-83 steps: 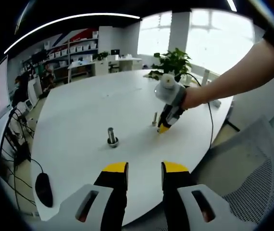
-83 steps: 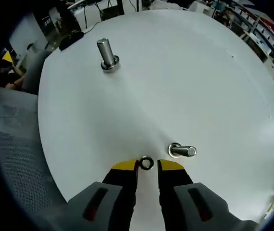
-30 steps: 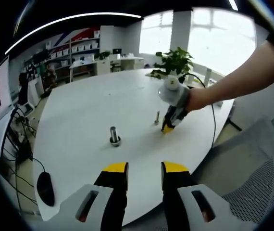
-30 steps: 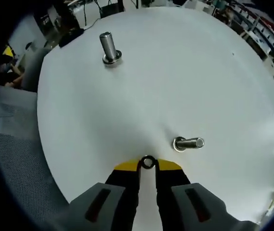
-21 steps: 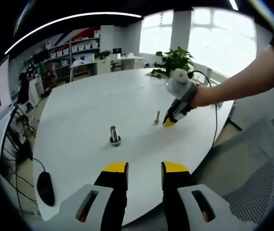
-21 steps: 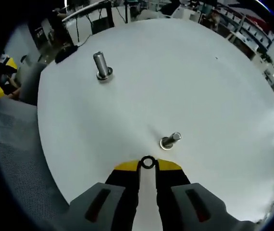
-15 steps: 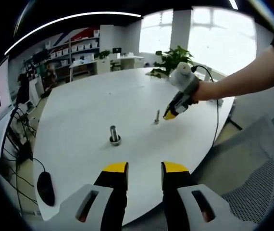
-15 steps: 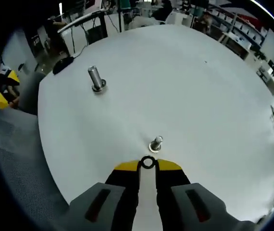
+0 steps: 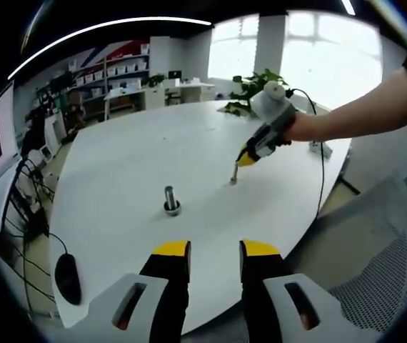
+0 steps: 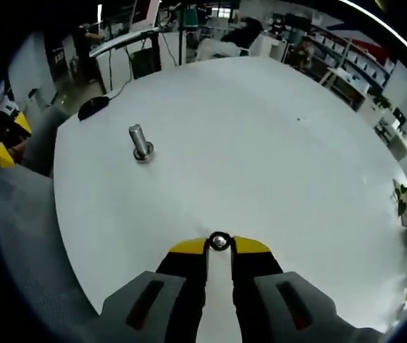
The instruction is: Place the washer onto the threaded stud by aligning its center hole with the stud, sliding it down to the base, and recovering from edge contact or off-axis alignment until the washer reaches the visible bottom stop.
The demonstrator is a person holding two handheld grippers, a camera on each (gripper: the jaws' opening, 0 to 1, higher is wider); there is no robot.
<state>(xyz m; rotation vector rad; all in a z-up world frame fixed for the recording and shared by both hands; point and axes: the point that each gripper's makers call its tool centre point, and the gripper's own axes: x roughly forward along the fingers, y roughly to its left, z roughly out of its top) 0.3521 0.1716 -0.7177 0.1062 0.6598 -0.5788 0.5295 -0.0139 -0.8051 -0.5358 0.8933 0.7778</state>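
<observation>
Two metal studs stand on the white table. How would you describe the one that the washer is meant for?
On the round white table, find the right hand-held gripper carrying the washer. The slim stud just beneath its yellow tips is it; the other stud is thicker and stands alone.

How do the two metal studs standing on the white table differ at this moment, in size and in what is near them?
The near stud looks thicker and has a wide collar at its base; the far stud looks thinner.
The near stud stands alone, while the right gripper hangs just above the far stud, shut on the washer.
Both stand upright on the white table and are bare metal.
</observation>
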